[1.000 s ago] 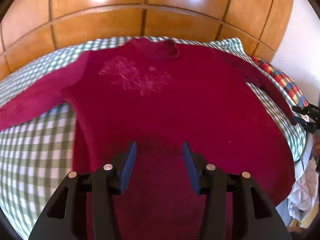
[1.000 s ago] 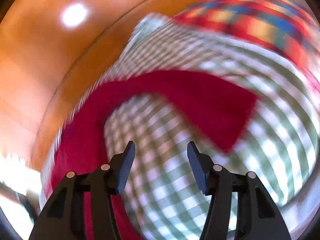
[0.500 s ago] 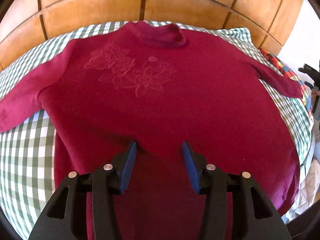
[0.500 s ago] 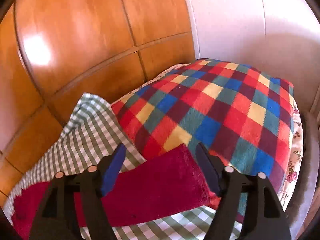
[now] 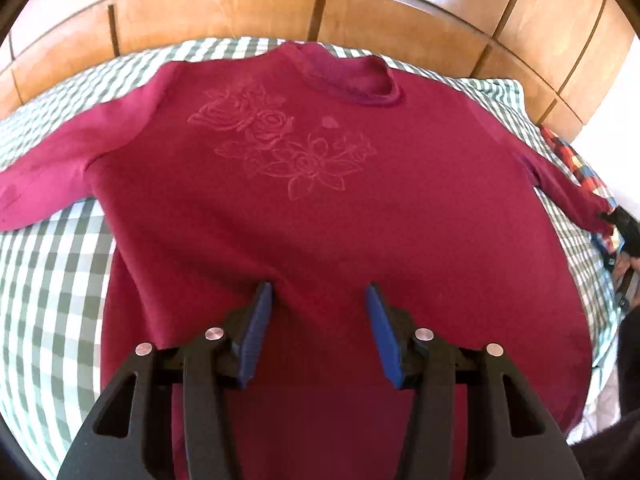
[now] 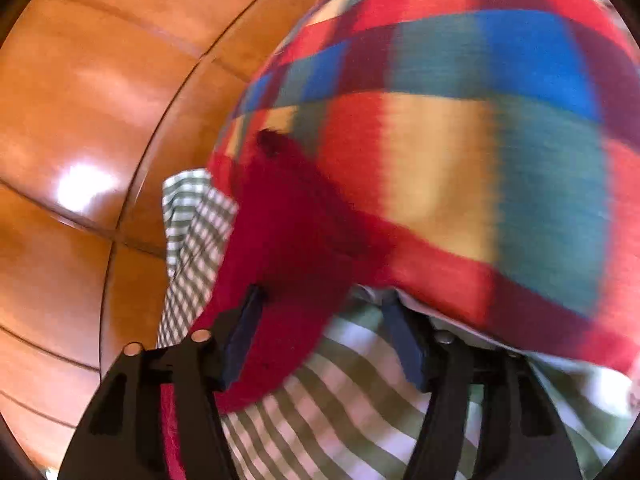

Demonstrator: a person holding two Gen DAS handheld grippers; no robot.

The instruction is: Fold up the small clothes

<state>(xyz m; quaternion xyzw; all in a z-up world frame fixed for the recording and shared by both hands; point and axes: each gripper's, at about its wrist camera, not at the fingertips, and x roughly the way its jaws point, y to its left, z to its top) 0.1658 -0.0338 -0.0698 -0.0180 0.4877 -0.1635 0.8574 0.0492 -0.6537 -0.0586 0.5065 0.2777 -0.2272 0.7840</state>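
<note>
- Sweater (image 5: 320, 216), a crimson knit, lies face up and spread flat on the bed, its lower body directly beneath and between the open jaws of the left tool (image 5: 318, 332).
- Right tool (image 6: 324, 344), jaws apart, has the cuff of the right sleeve (image 6: 280, 248) lying between them, nothing pinched yet; the view is blurred.
- Judged best: close on the cuff's full thickness, then carry the sleeve inward across the chest without dragging the body.
- Ahead of the left tool, a tone-on-tone rose motif (image 5: 280, 140), then a ribbed collar (image 5: 352, 80).
- Beyond lie the green gingham cover (image 5: 52, 280), a multicoloured plaid cushion (image 6: 480, 120) and a glossy wooden headboard (image 5: 280, 4).
</note>
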